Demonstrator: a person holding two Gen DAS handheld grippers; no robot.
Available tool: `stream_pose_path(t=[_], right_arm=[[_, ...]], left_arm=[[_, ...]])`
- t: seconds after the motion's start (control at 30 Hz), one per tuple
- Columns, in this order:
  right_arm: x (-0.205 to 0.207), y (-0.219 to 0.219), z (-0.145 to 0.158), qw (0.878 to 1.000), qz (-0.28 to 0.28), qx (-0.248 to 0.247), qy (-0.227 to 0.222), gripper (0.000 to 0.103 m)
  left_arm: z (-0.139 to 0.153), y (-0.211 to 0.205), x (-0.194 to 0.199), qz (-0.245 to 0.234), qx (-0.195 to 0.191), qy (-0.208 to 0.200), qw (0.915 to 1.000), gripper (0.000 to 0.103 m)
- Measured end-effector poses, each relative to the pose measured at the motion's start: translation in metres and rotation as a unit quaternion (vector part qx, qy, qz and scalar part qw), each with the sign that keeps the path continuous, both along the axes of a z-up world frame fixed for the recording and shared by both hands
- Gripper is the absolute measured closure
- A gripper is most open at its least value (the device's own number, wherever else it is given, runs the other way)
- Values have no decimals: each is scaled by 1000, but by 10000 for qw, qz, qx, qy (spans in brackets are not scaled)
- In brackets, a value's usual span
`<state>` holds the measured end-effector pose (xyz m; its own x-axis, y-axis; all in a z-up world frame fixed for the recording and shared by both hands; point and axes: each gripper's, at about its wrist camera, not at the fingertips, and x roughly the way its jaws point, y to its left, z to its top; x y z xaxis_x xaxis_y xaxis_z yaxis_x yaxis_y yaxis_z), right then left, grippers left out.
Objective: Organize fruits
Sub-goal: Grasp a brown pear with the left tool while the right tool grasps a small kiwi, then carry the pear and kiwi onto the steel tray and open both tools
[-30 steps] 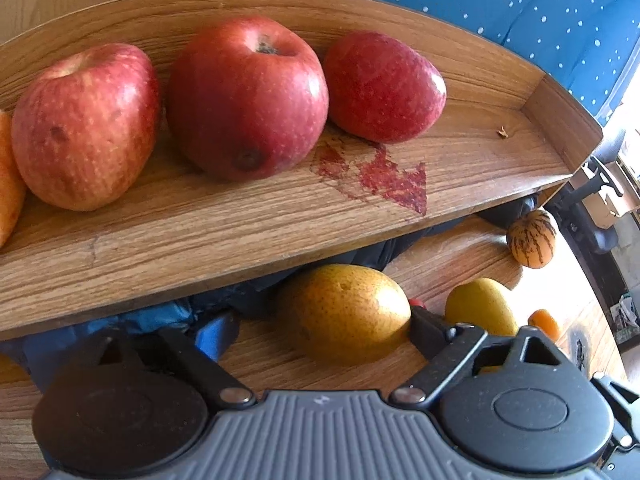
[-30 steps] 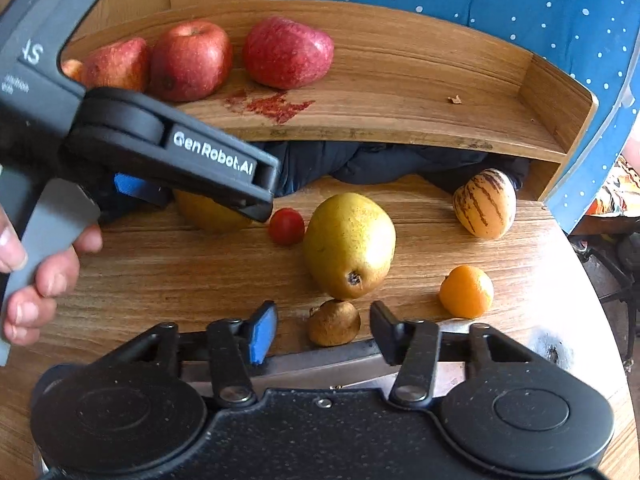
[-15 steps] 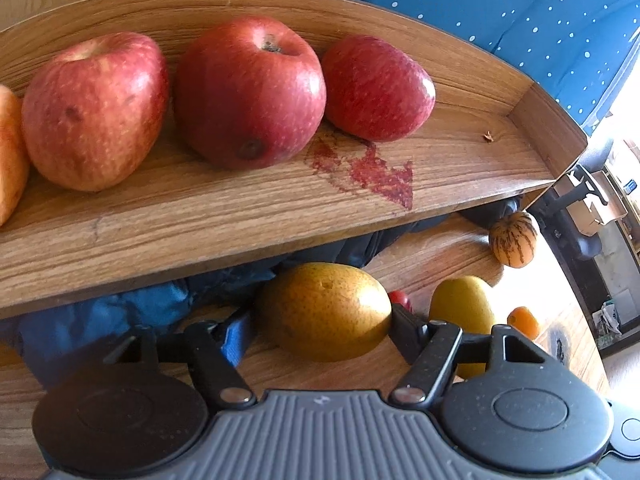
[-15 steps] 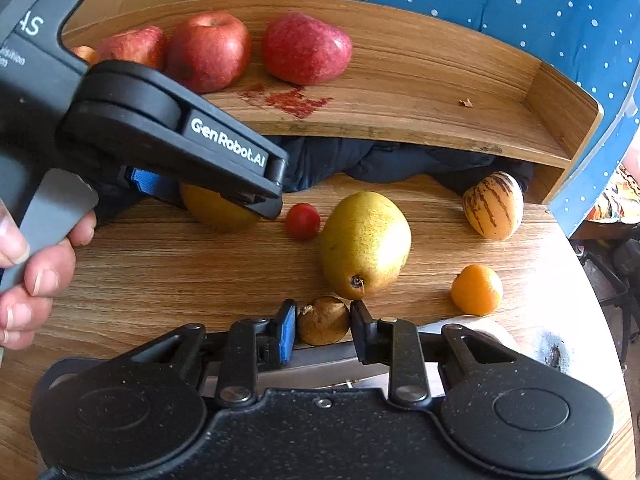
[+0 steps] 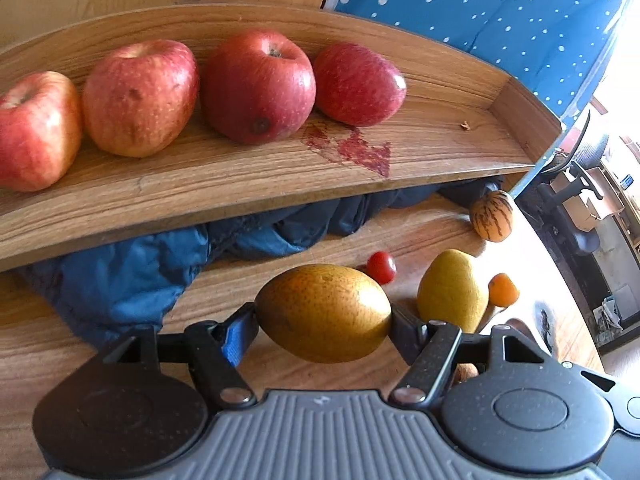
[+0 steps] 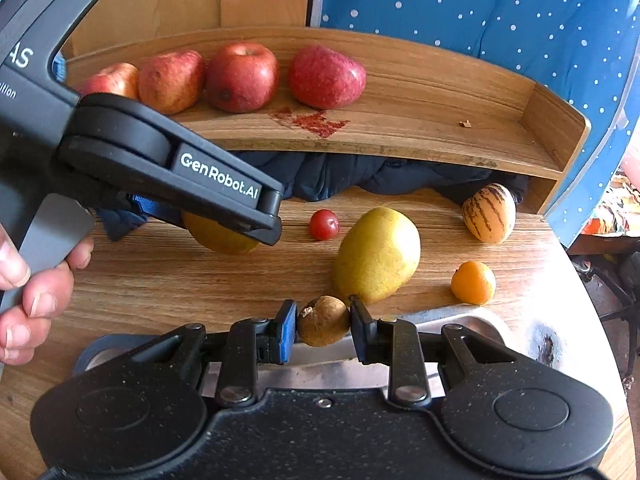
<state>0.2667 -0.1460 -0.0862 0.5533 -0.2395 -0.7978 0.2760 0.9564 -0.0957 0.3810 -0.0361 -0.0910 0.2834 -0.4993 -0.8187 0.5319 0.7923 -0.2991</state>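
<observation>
My left gripper (image 5: 322, 322) is shut on a brownish-yellow pear (image 5: 323, 313), held just above the wooden table (image 6: 168, 280). My right gripper (image 6: 324, 326) is shut on a small brown fruit (image 6: 323, 321), lifted slightly. Several red apples (image 5: 258, 86) sit in a row on the curved wooden shelf (image 5: 240, 184). On the table lie a yellow pear (image 6: 378, 255), a cherry tomato (image 6: 324, 224), a small orange (image 6: 473, 282) and a striped melon (image 6: 489, 213). The left gripper body (image 6: 168, 168) hides most of its pear (image 6: 218, 238) in the right wrist view.
Dark blue cloth (image 5: 132, 276) is bunched under the shelf. A metal tray (image 6: 440, 320) lies just beneath the right gripper. A person's hand (image 6: 28, 280) holds the left gripper. A blue dotted fabric (image 6: 500, 20) hangs behind. The table's round edge falls off at right.
The left gripper closed on the brownish pear and raised it, drawing back from the shelf. The right gripper closed on the small brown fruit and lifted it a little.
</observation>
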Motion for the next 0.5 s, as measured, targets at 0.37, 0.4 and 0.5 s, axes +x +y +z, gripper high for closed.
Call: stream_pose_path(t=[0.37,0.4,0.5], right_arm=[[-47,29,15,9989,335,183,-288,73],[-54,33,16,9987,379,210,-278,73],[-74,44,17,9983,464,233,-245,73]], left_arm=[[18,26,-46,64,57,-65,9999,29],[18,28,-51,65,70,-46,9999,29],[17,33,-68,7,132,-39,9999,29]])
